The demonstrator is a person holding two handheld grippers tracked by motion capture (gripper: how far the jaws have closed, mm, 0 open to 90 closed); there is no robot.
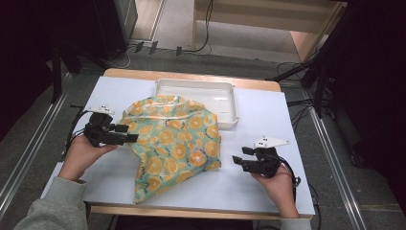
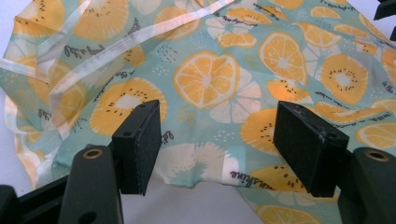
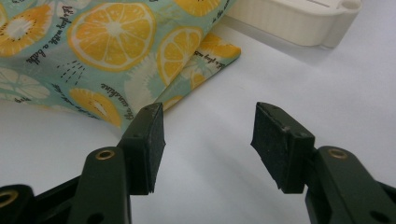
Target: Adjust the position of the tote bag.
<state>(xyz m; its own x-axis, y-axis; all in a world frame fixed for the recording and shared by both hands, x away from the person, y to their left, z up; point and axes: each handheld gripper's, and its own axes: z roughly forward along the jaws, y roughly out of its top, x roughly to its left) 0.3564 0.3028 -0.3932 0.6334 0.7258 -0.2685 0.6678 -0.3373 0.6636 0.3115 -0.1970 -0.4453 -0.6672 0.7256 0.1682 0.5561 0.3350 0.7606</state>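
A crumpled cloth (image 1: 172, 143) printed with orange slices on pale teal lies in the middle of the white table (image 1: 268, 115). My left gripper (image 1: 131, 134) rests at the cloth's left edge, jaws open. In the left gripper view the cloth (image 2: 219, 84) and its cream hem tape (image 2: 116, 44) spread beyond the two pads, with its near edge lying between them, not pinched. My right gripper (image 1: 237, 160) sits open on bare table just right of the cloth's lower right corner (image 3: 219, 53). Nothing lies between the right pads (image 3: 149, 144).
A white rectangular tray (image 1: 196, 98) stands behind the cloth near the table's far edge, its rim (image 3: 299, 23) close to the cloth in the right gripper view. Cables and dark stands ring the table on the floor.
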